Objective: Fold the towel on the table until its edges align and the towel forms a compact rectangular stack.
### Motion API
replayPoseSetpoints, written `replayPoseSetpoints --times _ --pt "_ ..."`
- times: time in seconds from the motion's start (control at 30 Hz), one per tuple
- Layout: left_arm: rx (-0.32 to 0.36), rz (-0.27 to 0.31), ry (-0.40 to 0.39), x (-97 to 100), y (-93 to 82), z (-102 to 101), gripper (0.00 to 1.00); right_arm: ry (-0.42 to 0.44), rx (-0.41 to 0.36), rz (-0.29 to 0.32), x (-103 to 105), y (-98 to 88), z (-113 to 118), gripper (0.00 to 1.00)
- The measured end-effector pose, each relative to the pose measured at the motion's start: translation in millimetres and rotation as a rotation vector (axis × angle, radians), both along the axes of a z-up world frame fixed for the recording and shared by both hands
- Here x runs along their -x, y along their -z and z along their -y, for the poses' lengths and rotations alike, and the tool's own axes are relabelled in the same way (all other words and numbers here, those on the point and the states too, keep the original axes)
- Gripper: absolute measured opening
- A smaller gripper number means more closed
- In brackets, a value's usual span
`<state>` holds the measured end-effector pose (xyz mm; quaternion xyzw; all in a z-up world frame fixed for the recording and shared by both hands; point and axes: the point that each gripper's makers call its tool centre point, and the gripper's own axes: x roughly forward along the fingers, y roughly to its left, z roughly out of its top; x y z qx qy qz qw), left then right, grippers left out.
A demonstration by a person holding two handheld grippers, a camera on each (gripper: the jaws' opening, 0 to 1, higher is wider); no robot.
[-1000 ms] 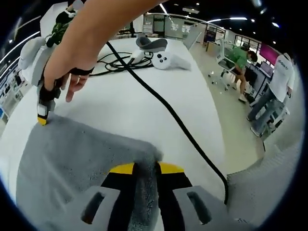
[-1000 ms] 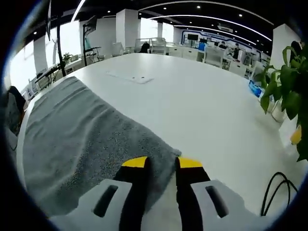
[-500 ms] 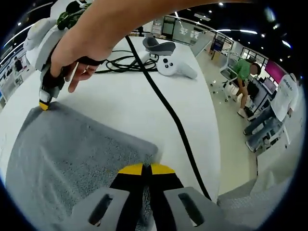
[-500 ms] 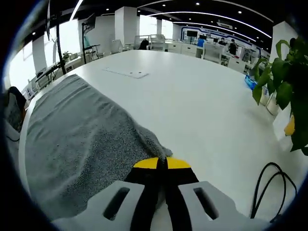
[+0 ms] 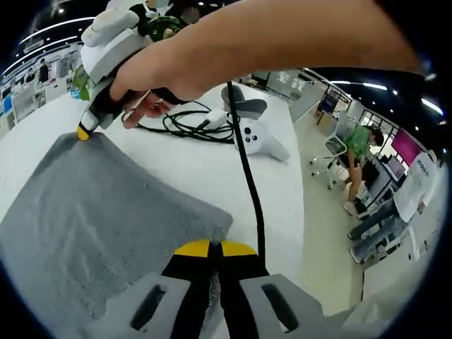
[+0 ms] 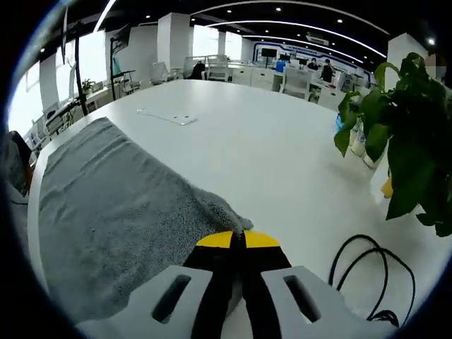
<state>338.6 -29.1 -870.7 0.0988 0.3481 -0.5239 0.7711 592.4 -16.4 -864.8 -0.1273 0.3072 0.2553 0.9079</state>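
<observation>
A grey towel (image 5: 92,219) lies spread over the white table (image 5: 191,169). My left gripper (image 5: 214,248) is shut on its near corner, yellow tips together. In the left gripper view my right gripper (image 5: 83,132), held by a hand, pinches the far corner of the same edge. In the right gripper view my right gripper (image 6: 236,240) is shut on a towel (image 6: 106,212) corner that is lifted slightly off the table (image 6: 268,148).
A black cable (image 5: 247,183) runs past my left gripper, with coiled cables (image 5: 176,120) and a white headset with controller (image 5: 251,131) behind. A leafy plant (image 6: 402,148) and cable loops (image 6: 367,268) sit right of my right gripper. People stand off the table's far side.
Both grippers closed on the towel corners about a second ago and have since stayed shut. Both have lifted and shifted, raising the held edge slightly.
</observation>
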Motion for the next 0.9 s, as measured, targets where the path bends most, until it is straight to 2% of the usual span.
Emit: replayPoseSetpoints --times 0.07,0.27,0.4,0.47,0.7,0.9 --pt "0.041 0.048 0.006 -3.9 -14.4 9 0.02 0.016 -0.003 0.021 0 -11.1 3 0.00" --pt "0.064 0.069 -0.009 -9.7 -34.1 10 0.02 0.015 0.008 0.052 4 -34.3 0 0.01" --pt "0.100 0.126 -0.002 -11.9 -56.2 13 0.02 0.015 0.008 0.085 2 -55.0 -1 0.01" --pt "0.102 0.137 0.003 -10.0 -63.9 13 0.02 0.019 0.016 0.093 2 -62.1 0 0.01" --pt "0.127 0.203 -0.001 -11.2 -91.3 1 0.02 0.033 0.020 0.104 -7 -77.0 -3 0.01" --pt "0.128 0.267 -0.012 -14.5 -113.2 -15 0.02 0.038 0.017 0.117 -24 -93.8 -10 0.01"
